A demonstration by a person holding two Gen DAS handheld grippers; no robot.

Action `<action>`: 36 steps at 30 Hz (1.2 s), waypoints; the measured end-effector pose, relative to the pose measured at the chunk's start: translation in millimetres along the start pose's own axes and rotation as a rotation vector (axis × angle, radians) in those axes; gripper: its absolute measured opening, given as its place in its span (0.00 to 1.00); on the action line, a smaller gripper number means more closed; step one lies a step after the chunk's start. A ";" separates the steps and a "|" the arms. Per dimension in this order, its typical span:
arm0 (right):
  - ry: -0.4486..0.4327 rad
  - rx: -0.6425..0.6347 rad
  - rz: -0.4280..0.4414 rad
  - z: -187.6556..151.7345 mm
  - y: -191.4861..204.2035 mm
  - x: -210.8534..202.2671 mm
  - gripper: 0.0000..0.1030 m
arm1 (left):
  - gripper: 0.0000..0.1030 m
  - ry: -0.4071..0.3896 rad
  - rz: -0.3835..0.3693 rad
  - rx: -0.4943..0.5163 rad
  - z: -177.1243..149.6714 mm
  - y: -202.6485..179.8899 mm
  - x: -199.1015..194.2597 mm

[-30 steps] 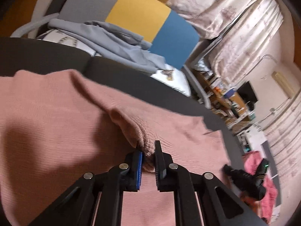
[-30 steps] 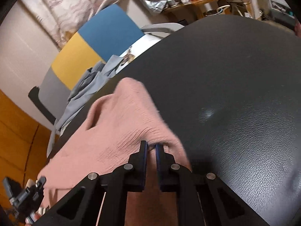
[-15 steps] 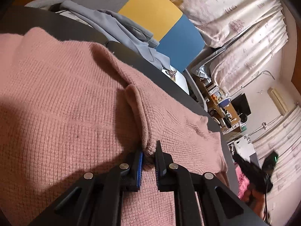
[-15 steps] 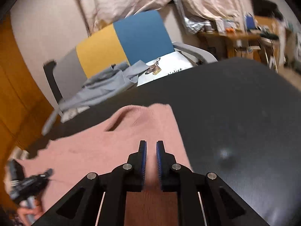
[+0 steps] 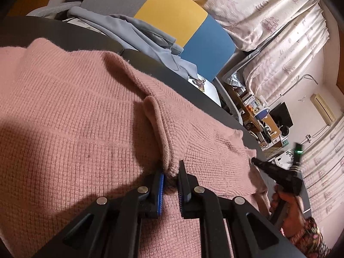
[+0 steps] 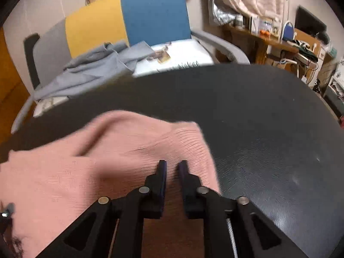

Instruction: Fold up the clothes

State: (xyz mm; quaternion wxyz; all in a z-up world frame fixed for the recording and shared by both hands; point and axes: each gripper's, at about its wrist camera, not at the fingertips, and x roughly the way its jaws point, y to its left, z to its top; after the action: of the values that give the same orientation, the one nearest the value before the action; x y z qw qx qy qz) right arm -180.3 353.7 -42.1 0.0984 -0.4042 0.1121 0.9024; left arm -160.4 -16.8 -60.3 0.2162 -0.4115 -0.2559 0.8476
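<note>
A pink knit sweater [image 5: 75, 118] lies spread over the black table [image 5: 150, 62]. My left gripper [image 5: 173, 172] is shut on a raised fold of it, and a ridge of cloth runs away from the fingertips. In the right wrist view the sweater [image 6: 118, 146] lies flat with its ribbed hem toward the right. My right gripper [image 6: 173, 167] hovers over that hem, jaws a narrow gap apart with no cloth pinched between them. The left wrist view also catches the right gripper [image 5: 253, 160] at the sweater's far corner, held by a hand [image 5: 286, 206].
Behind the table [image 6: 258, 118] stands a chair [image 6: 129, 15] with a grey, yellow and blue back. A grey garment [image 6: 96, 68] is draped on its seat. A cluttered desk [image 6: 279, 34] and curtains fill the back right. Bare black tabletop stretches to the right of the sweater.
The right gripper held the sweater's edge lifted a second ago; the cloth now lies flat below it. The left gripper has kept its grip on the fold while the sweater spread out.
</note>
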 end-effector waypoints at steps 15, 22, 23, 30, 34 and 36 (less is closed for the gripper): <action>0.037 -0.123 0.202 -35.7 103.1 12.3 0.31 | 0.11 -0.017 0.013 -0.004 -1.0 5.7 -5.1; -0.012 -0.025 0.281 -29.2 93.1 -24.2 0.33 | 0.13 -0.004 0.046 0.001 1.5 5.7 -16.6; -0.025 -0.045 0.259 -30.6 89.4 -31.1 0.33 | 0.13 -0.043 0.081 0.012 0.6 2.0 -25.4; 0.014 -0.046 0.211 -59.2 50.0 -24.3 0.34 | 0.11 -0.205 0.144 0.116 -3.4 -58.7 -29.9; 0.016 -0.046 0.175 -59.2 54.8 -13.4 0.34 | 0.11 -0.104 0.048 0.202 -0.2 -105.4 21.5; 0.015 -0.102 0.118 -62.3 66.0 -12.5 0.36 | 0.11 -0.053 -0.001 0.244 1.4 -128.8 47.2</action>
State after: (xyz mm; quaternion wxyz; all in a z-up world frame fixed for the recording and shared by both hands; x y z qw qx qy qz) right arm -145.7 272.0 -65.0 0.0237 -0.4082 0.0905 0.9081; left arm -168.2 110.0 -8.5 0.2582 -0.3593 -0.1566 0.8830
